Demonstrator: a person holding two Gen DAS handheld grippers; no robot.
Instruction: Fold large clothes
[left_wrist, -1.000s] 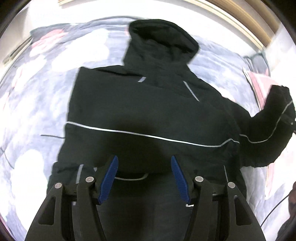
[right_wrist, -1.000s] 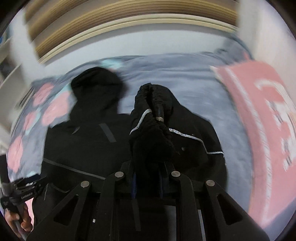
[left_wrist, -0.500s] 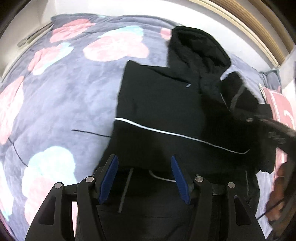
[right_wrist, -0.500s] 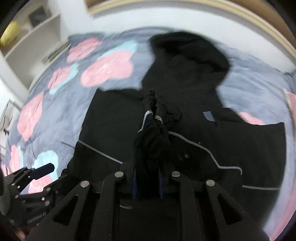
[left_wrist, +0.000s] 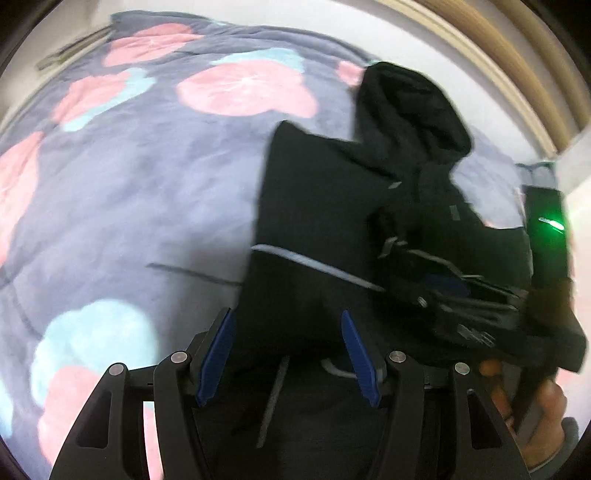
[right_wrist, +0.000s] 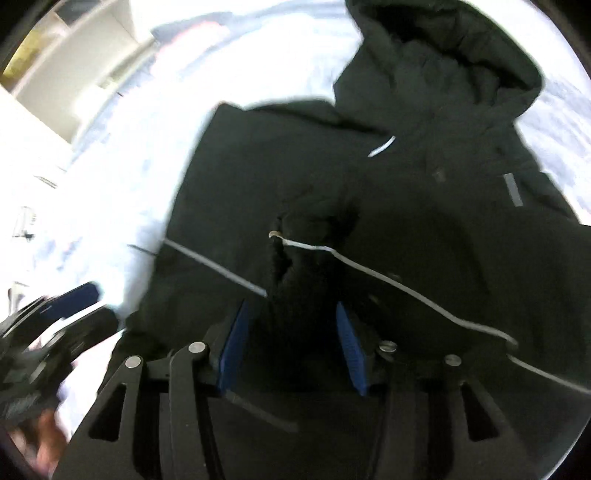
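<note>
Since a second ago the sleeve has been carried from out at the side across onto the jacket's chest, and the right gripper (right_wrist: 291, 343), clamped tight on the cuff then, now has its jaws opening. In the right wrist view the bunched sleeve cuff (right_wrist: 306, 251) lies between the blue pads (right_wrist: 349, 349), which no longer press on it, and a thin pale piping line runs from the cuff across the fabric. The left gripper (left_wrist: 290, 356) hovers over the hem with its jaws apart and nothing between them. The black hooded jacket (left_wrist: 317, 206) lies flat on the bed, matte and slightly quilted, its hood (left_wrist: 413, 107) rounded and pointing toward the far wall. Only the left wrist view shows the bedspread (left_wrist: 129, 192) clearly: soft plush, grey-blue with pink and pale turquoise blossoms; in the right wrist view it is washed out to white. The left view also catches the right gripper from the side, with a green light on its body and a hand (left_wrist: 535, 417) around the handle.
</note>
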